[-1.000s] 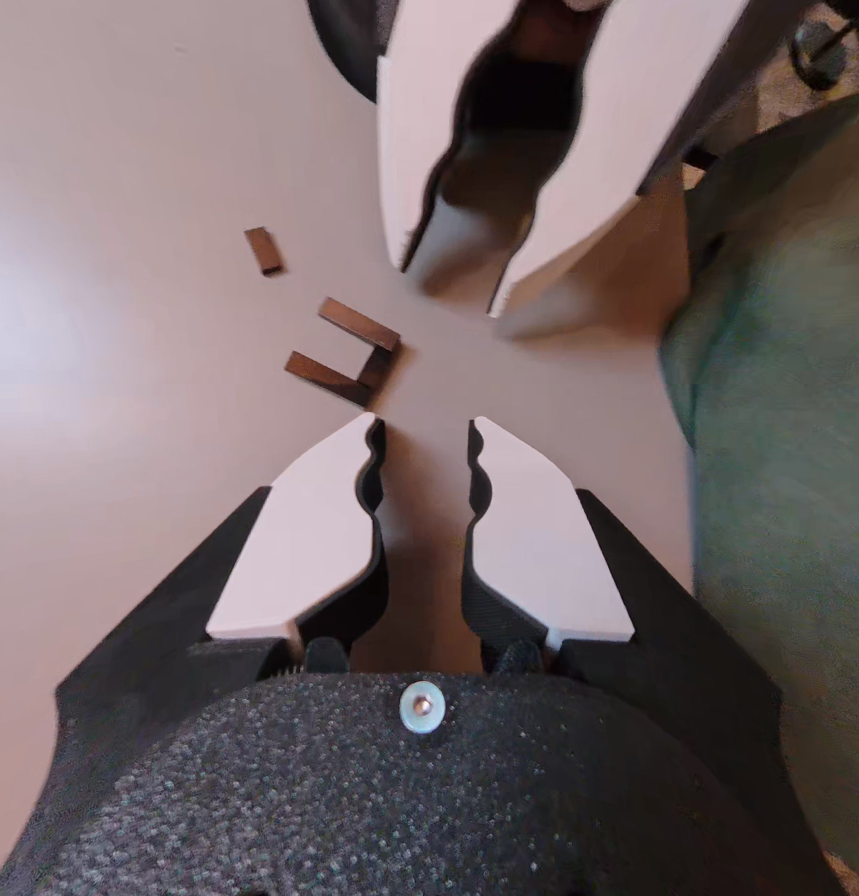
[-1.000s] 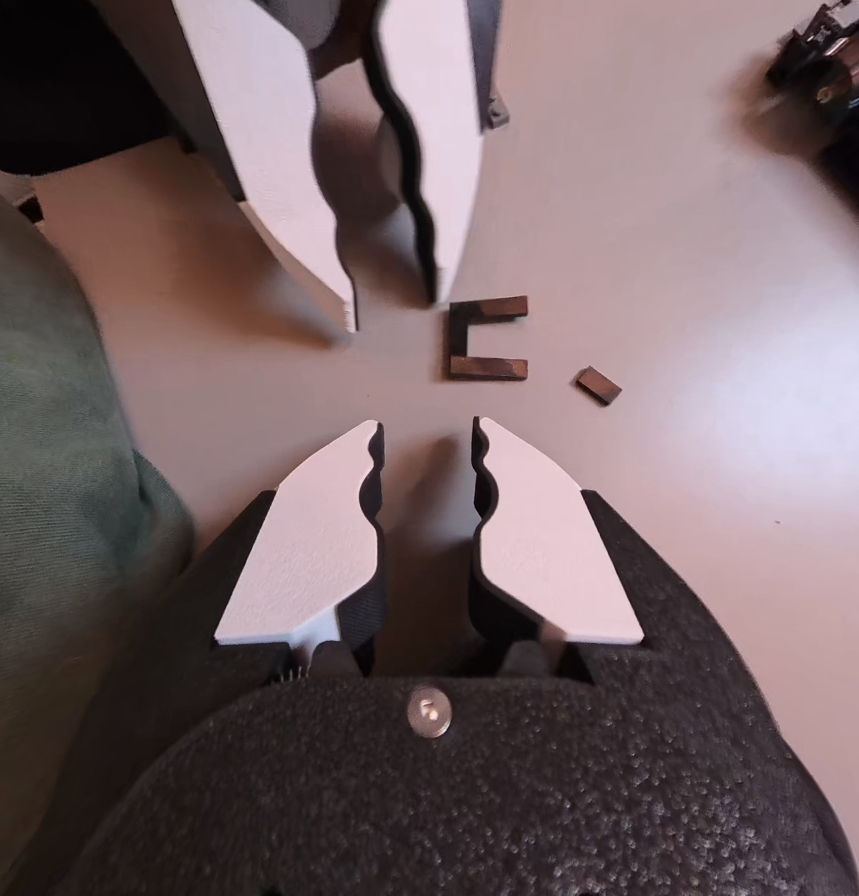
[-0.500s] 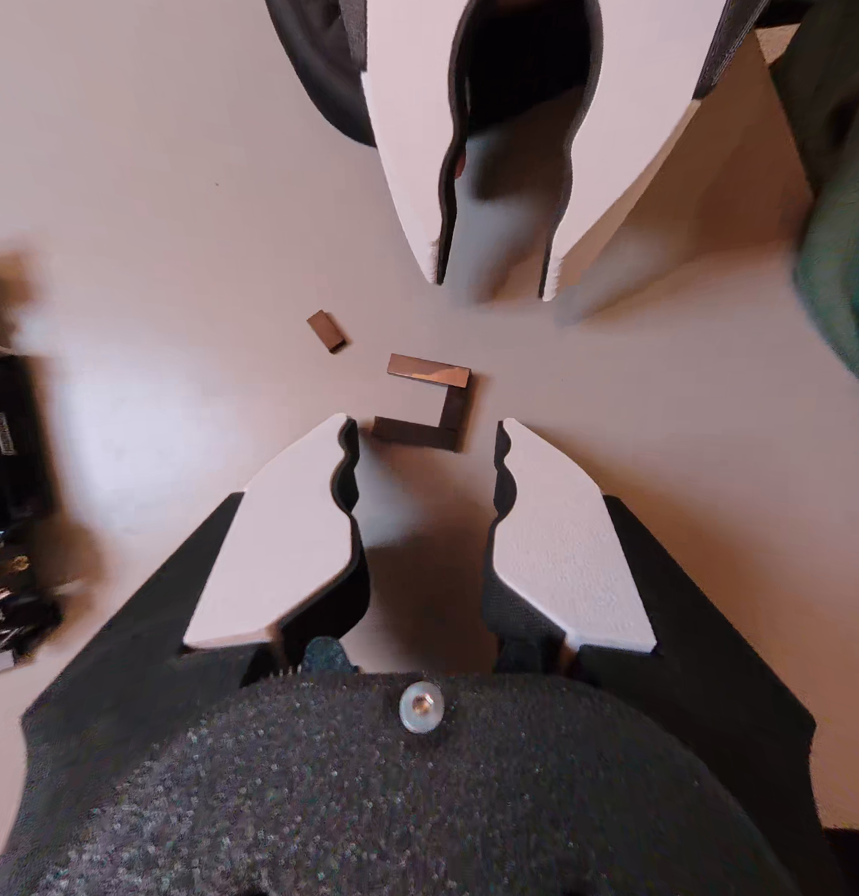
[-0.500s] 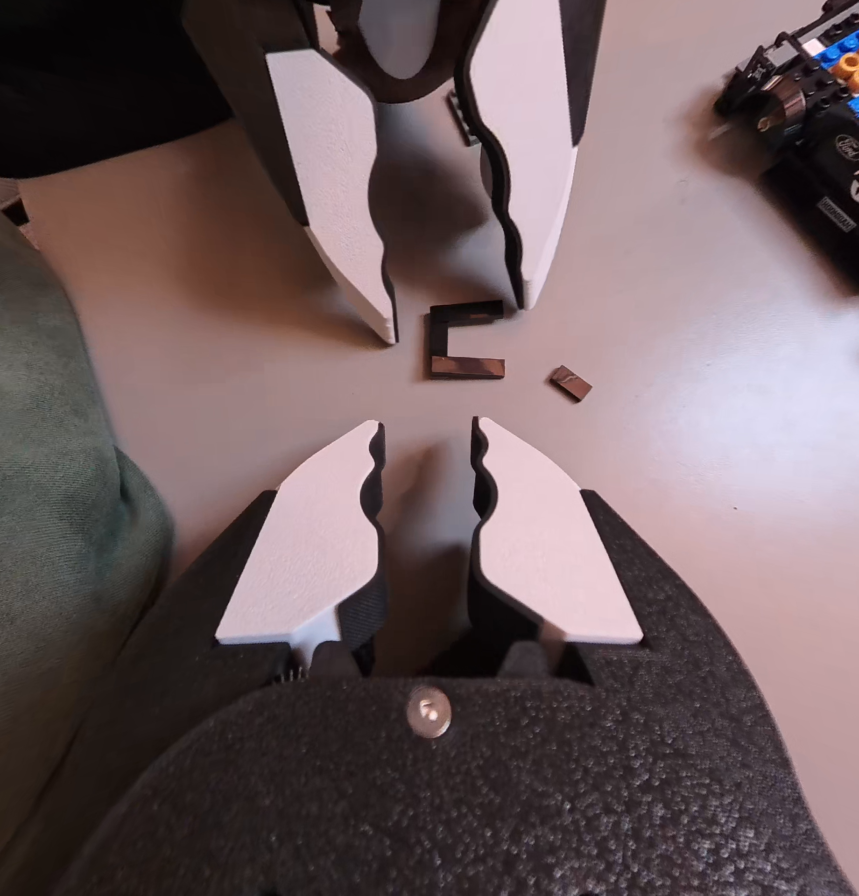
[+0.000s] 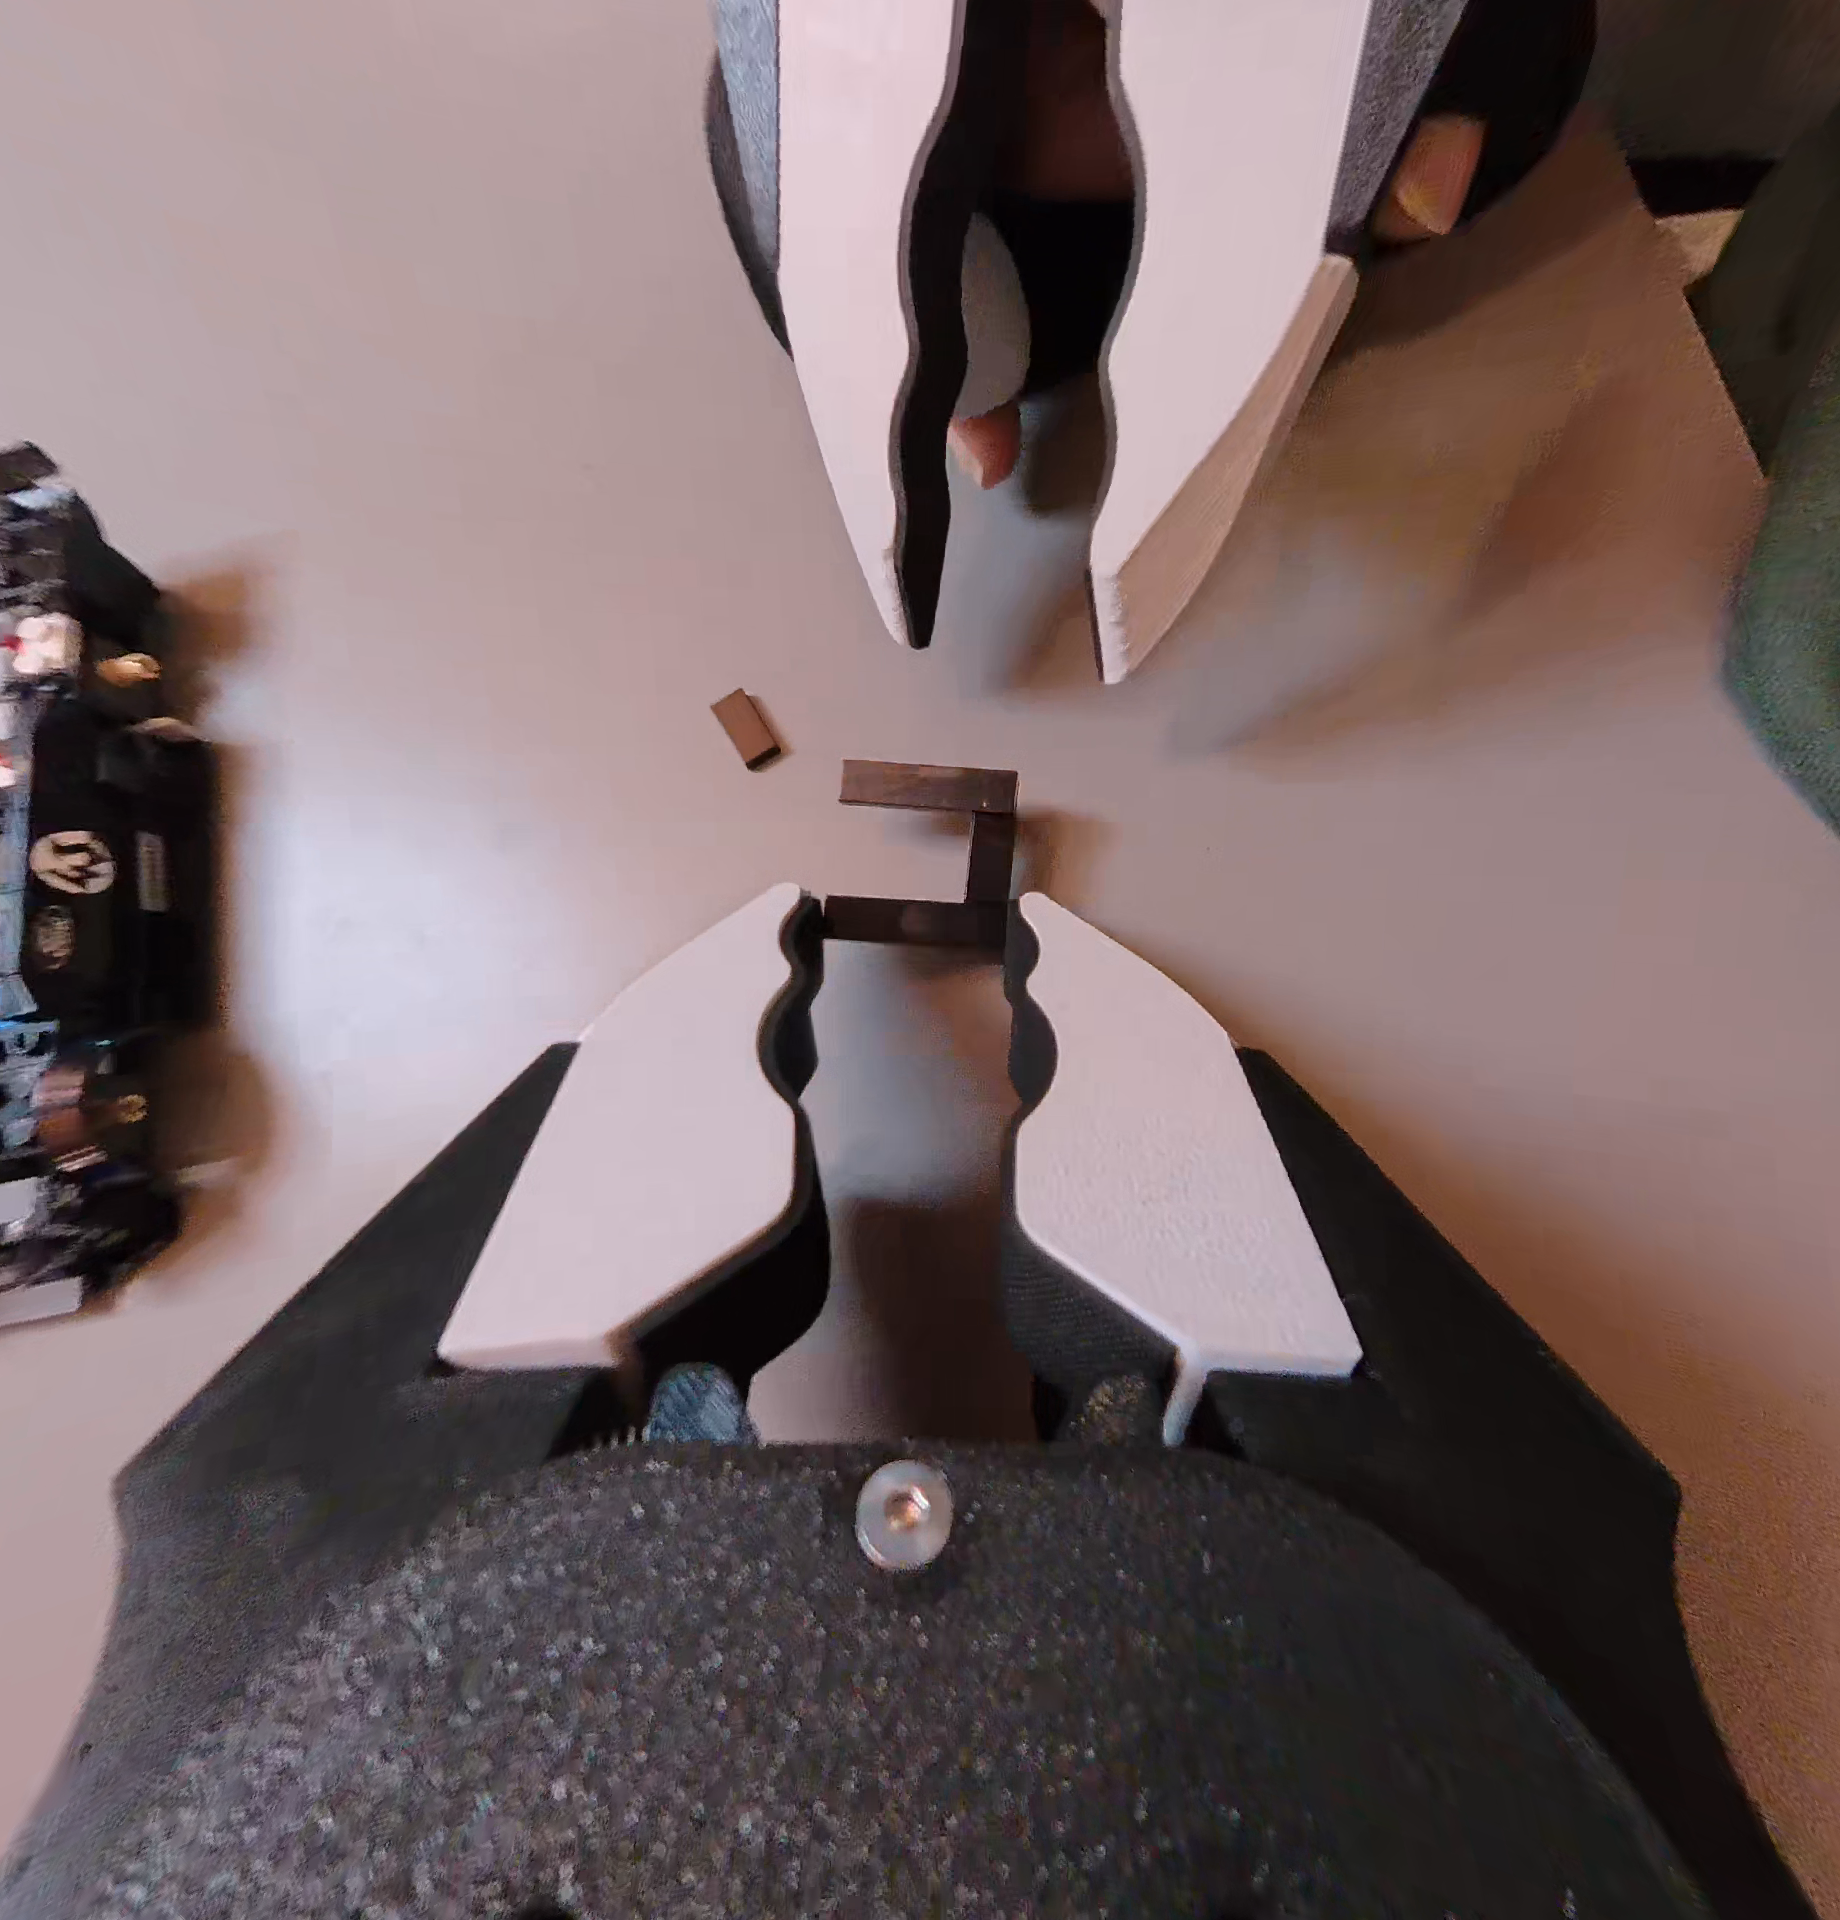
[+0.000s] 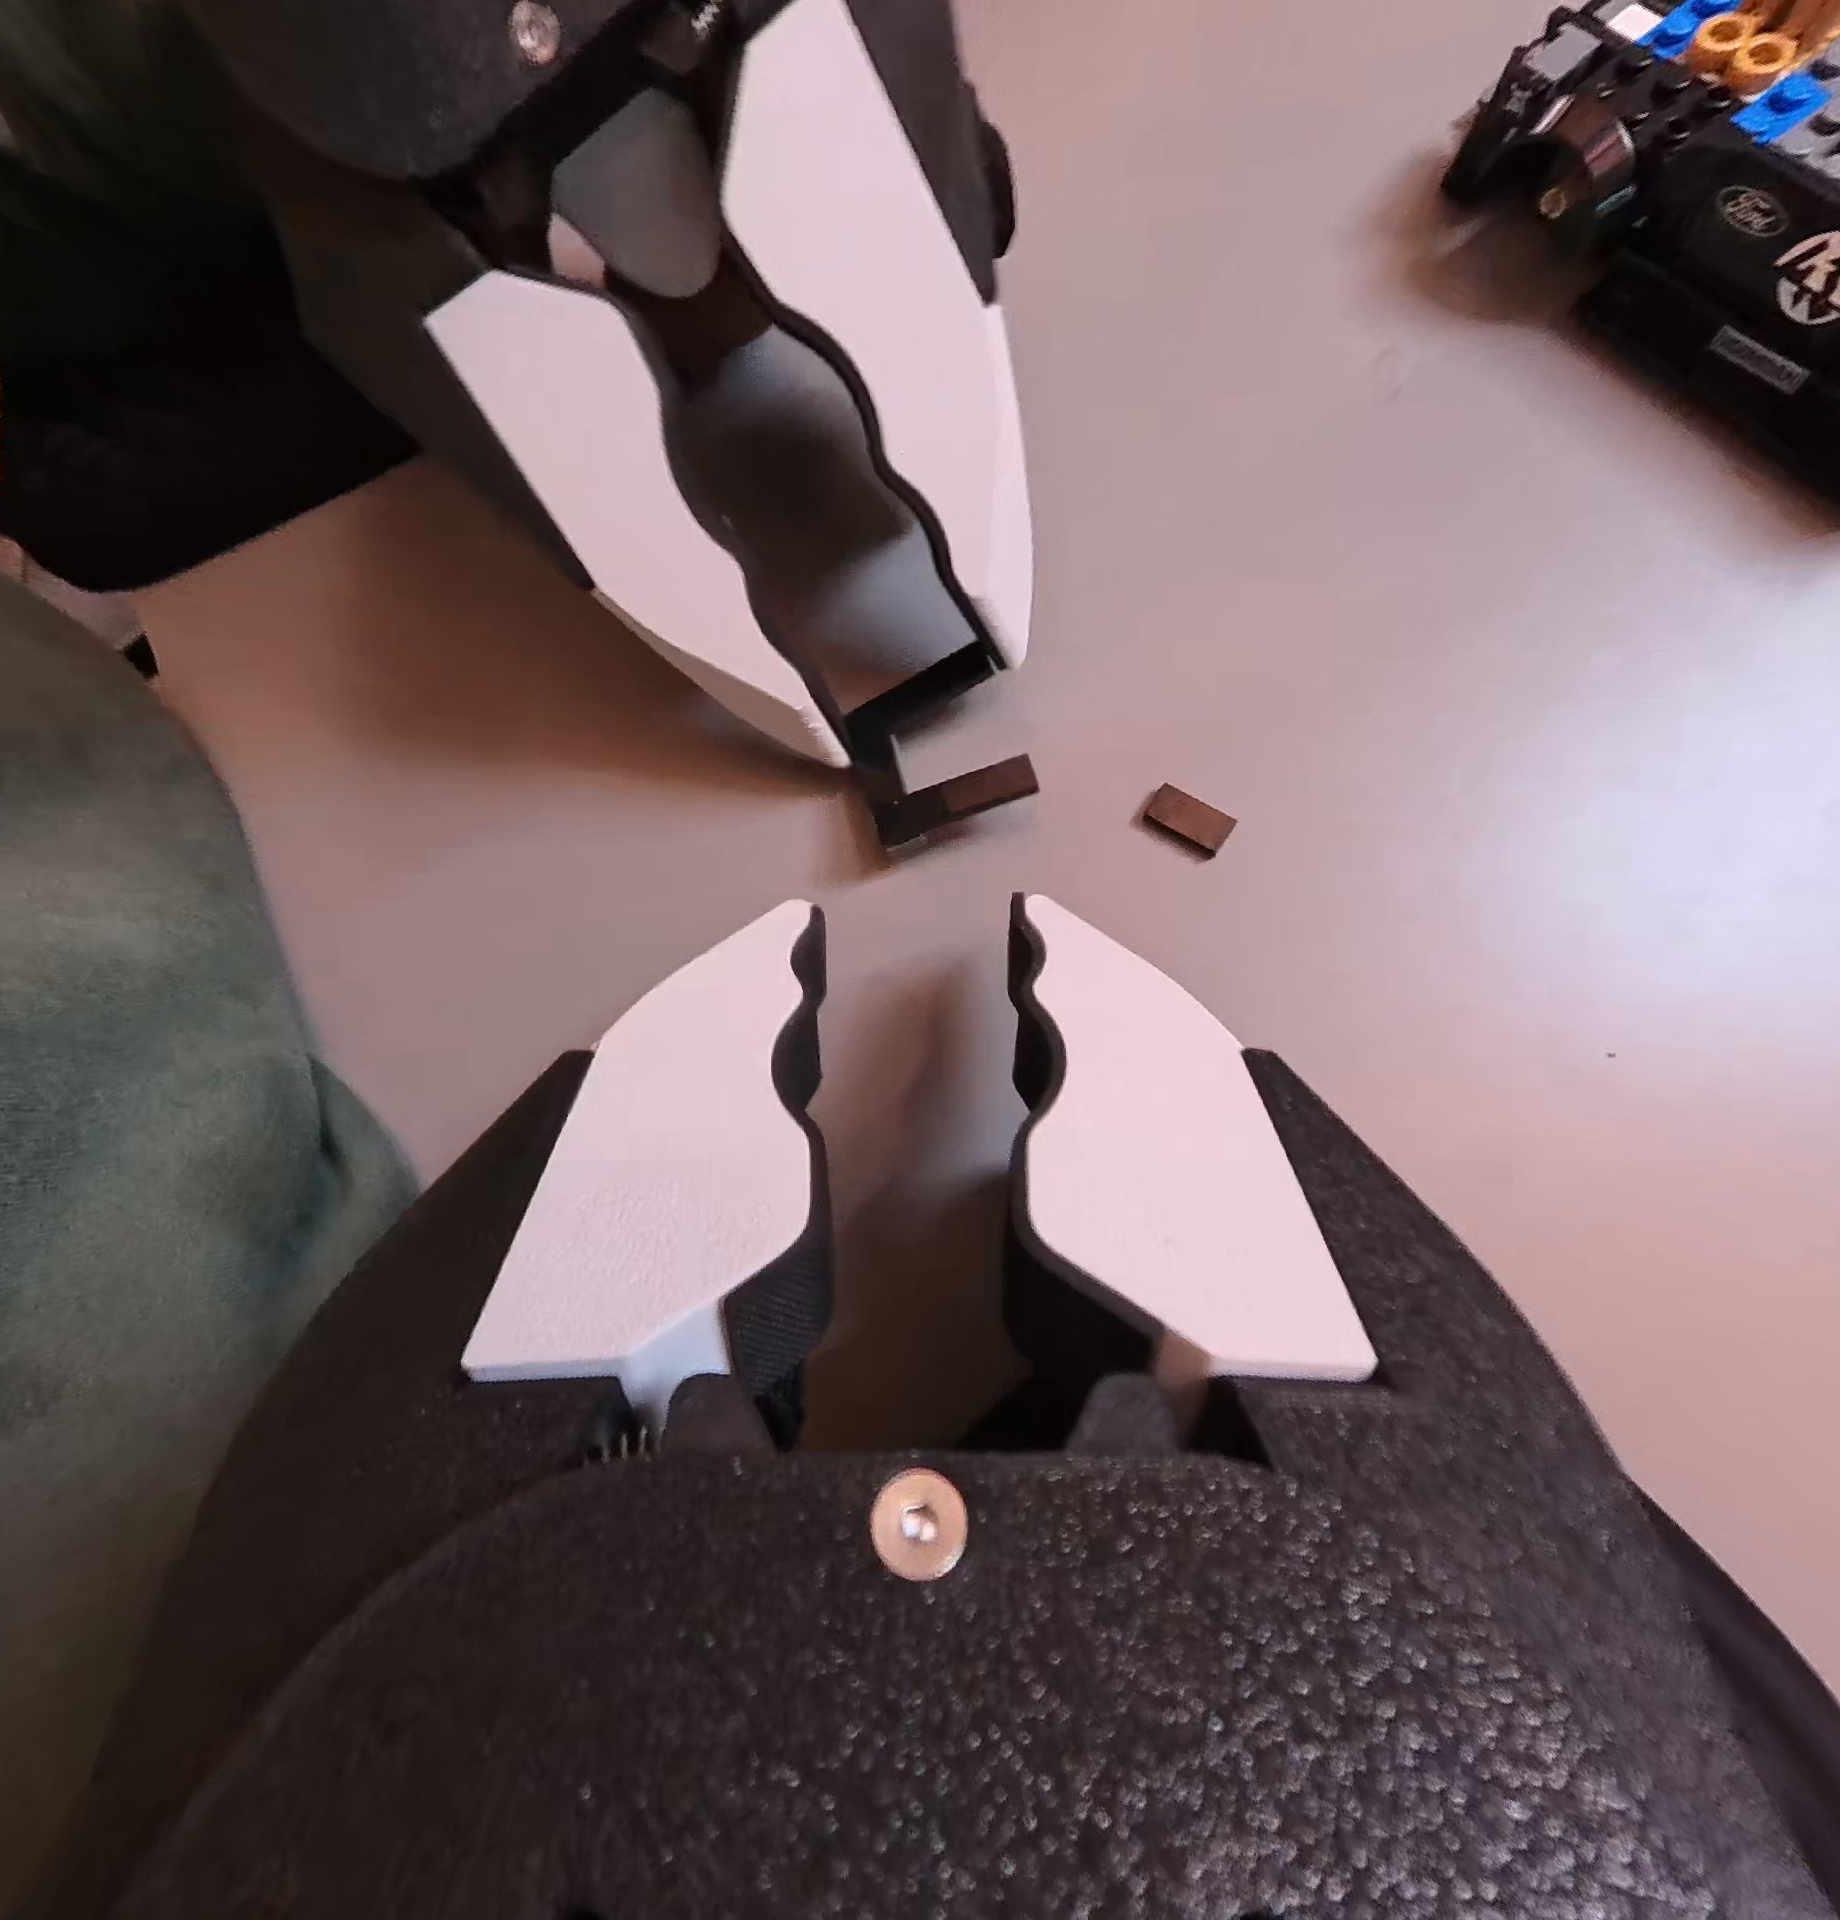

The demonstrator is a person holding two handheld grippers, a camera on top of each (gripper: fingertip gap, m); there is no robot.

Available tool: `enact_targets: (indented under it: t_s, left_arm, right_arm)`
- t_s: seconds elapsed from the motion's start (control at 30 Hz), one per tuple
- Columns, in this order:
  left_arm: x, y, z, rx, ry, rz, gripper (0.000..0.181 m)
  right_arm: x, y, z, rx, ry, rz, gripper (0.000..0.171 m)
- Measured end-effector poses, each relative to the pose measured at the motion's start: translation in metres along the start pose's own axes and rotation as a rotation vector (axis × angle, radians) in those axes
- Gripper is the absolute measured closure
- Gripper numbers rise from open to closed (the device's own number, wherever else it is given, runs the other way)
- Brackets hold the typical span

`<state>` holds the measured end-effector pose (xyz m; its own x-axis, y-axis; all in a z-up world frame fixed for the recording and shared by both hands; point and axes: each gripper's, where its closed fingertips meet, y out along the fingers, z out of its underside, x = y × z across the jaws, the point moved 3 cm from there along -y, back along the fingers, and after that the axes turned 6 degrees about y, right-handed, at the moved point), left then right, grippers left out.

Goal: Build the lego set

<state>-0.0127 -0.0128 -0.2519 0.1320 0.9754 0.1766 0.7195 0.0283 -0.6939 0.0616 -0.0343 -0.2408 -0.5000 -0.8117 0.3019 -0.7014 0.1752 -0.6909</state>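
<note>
**A:** Where is the piece in relation to the grippers?

**B:** In the left wrist view, a dark C-shaped lego piece (image 5: 931, 844) lies flat on the pale table (image 5: 428, 416), at frame centre. The left gripper (image 5: 913, 914) has its jaws apart, and the piece's nearest bar sits crosswise between the tips, which seem to touch its two ends.

**A:** And the other gripper?

**B:** The right gripper (image 6: 914, 914) is also parted and empty, low in its own view, the piece just above its tips. The left is clearly nearer.

**A:** Anything else?

**B:** A small dark tile (image 5: 747, 732) lies just up-left of the piece. A partly built black lego car (image 6: 1716, 208) sits at the upper right of the right wrist view.
</note>
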Motion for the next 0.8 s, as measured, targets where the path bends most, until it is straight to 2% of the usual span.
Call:
enact_targets:
  t_s: [0.1, 0.27, 0.37, 0.6, 0.8]
  left_arm:
    - [0.005, -0.011, -0.007, -0.048, 0.024, -0.108, 0.148]
    - [0.013, -0.035, -0.025, -0.108, 0.108, -0.332, 0.148]
    - [0.014, -0.045, -0.034, -0.122, 0.171, -0.434, 0.148]
    - [0.013, -0.057, -0.045, -0.130, 0.251, -0.529, 0.148]
    - [0.013, -0.060, -0.048, -0.149, 0.254, -0.537, 0.148]
  right_arm:
    - [-0.001, -0.001, -0.008, -0.061, 0.083, -0.026, 0.137]
    - [-0.001, -0.010, -0.034, -0.256, 0.294, -0.135, 0.138]
    - [0.007, -0.016, -0.050, -0.340, 0.417, -0.269, 0.141]
    - [0.016, -0.016, -0.060, -0.368, 0.431, -0.356, 0.162]
    - [0.019, -0.019, -0.062, -0.399, 0.356, -0.350, 0.163]
